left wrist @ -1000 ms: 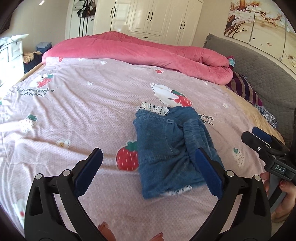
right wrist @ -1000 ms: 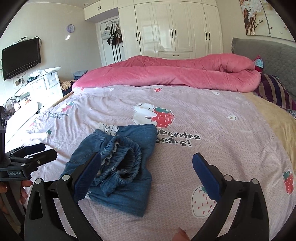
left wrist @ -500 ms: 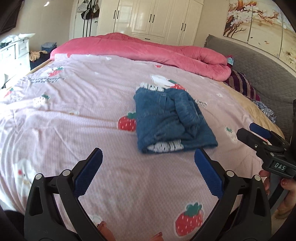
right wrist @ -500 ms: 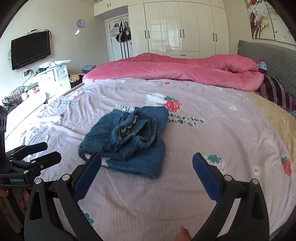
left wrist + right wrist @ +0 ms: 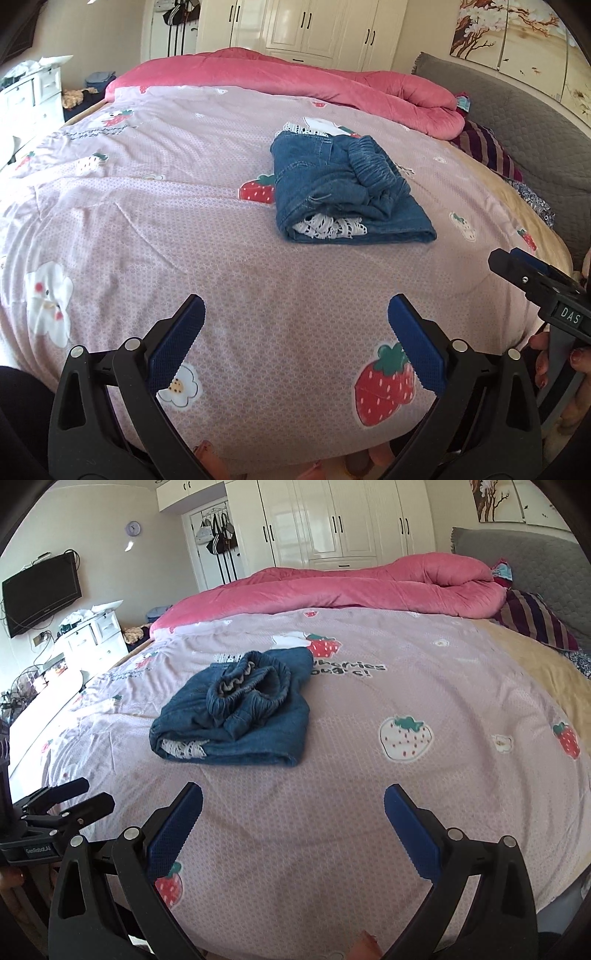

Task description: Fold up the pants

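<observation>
Both handheld grippers have drawn back from the folded blue denim pants [image 5: 343,192], which sit farther off than a second ago, well apart from either tool. The left gripper [image 5: 295,343] hovers with its blue-padded jaws spread wide and nothing between them; the right gripper [image 5: 293,821] is likewise wide open and empty, low over the near edge of the bed. The pants lie in a compact bundle on the pink strawberry-print bedspread [image 5: 155,206], near the middle of the bed, white lace trim showing at the near fold and the gathered elastic waistband bunched loosely on top. The folding looks essentially done, though that rumpled waistband could be smoothed for a neater stack. Beyond the pants a thick pink quilt [image 5: 351,587] is rolled along the far side, with a striped pillow [image 5: 532,616] against the grey upholstered headboard [image 5: 535,557]. White wardrobes [image 5: 351,520] line the back wall. Nothing lies between the grippers and the bundle
</observation>
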`<state>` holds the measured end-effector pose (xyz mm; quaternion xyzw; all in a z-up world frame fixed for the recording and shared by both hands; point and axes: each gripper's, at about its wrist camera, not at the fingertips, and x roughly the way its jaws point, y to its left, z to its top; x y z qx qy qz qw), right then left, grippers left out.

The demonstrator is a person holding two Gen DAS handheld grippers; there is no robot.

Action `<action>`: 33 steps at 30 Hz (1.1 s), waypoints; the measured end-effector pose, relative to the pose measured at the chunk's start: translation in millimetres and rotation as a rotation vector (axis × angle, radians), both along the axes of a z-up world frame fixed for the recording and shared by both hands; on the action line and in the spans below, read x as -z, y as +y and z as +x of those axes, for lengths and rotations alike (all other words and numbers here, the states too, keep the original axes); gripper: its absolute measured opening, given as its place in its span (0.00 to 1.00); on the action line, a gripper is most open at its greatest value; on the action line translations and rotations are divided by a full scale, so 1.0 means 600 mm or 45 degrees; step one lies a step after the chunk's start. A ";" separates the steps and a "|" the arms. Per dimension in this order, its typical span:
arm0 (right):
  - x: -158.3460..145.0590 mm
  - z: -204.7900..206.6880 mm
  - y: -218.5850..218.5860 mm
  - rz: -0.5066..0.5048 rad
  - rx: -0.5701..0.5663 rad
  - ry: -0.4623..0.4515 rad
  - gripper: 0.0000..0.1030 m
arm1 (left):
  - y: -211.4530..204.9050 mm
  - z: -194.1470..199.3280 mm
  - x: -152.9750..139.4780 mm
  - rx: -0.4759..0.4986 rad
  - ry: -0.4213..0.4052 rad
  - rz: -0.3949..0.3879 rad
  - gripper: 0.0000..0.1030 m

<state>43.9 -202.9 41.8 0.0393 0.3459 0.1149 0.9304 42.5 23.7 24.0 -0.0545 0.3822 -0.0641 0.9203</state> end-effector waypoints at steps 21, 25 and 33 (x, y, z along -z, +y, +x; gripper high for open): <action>0.025 -0.006 0.017 -0.065 -0.059 0.019 0.96 | -0.001 -0.007 0.014 -0.014 0.015 0.000 0.91; 0.026 -0.005 0.014 -0.058 -0.049 0.022 0.96 | 0.000 -0.007 0.013 -0.020 0.019 0.005 0.91; 0.026 -0.003 0.011 -0.054 -0.041 0.022 0.96 | 0.001 -0.006 0.012 -0.026 0.024 0.010 0.91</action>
